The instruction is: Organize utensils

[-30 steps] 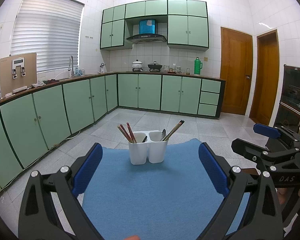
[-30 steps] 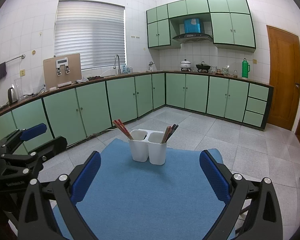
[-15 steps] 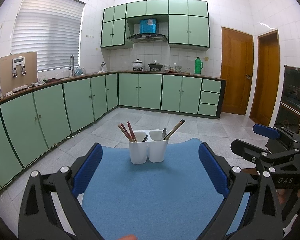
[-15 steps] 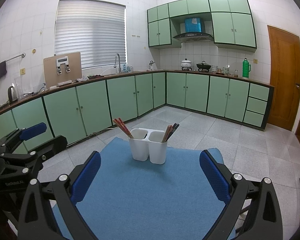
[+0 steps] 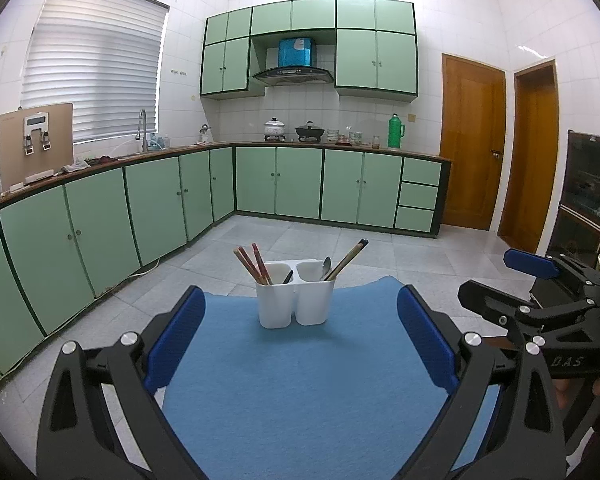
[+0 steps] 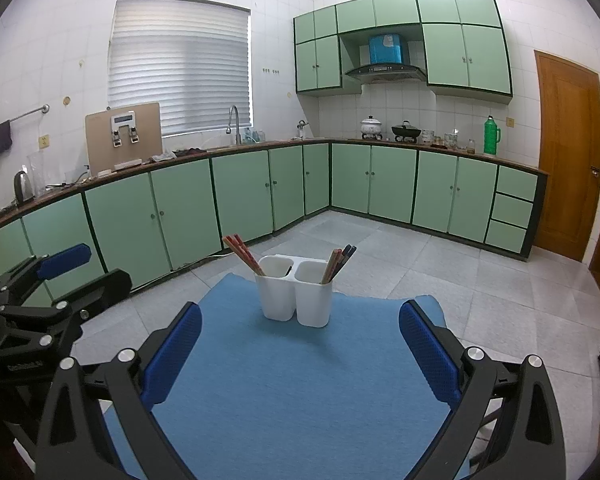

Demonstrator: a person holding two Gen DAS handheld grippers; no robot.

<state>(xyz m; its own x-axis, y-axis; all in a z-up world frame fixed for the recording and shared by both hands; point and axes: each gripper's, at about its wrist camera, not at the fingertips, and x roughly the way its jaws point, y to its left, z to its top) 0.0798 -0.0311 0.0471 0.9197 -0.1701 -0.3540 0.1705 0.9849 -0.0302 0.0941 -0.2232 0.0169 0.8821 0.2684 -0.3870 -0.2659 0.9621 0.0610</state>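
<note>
A white two-compartment holder (image 5: 295, 299) (image 6: 295, 295) stands near the far edge of a blue mat (image 5: 300, 380) (image 6: 300, 384). Its left cup holds red-brown chopsticks (image 5: 252, 264) (image 6: 243, 255) and a dark utensil tip. Its right cup holds a metal spoon (image 5: 326, 267) and dark-tipped chopsticks (image 5: 346, 260) (image 6: 338, 264). My left gripper (image 5: 300, 344) is open and empty, back from the holder. My right gripper (image 6: 300, 348) is open and empty, also back from it. The right gripper (image 5: 540, 300) shows at the right of the left wrist view, the left gripper (image 6: 56, 292) at the left of the right wrist view.
The mat lies on a surface over a grey tiled floor (image 5: 340, 240). Green cabinets (image 5: 160, 200) run along the left and back walls. Two wooden doors (image 5: 472, 148) are on the right. A dark appliance (image 5: 588, 192) stands at the far right.
Both views have shifted very slightly; the holder sits a touch higher in the frames. Both grippers stay open and empty.
</note>
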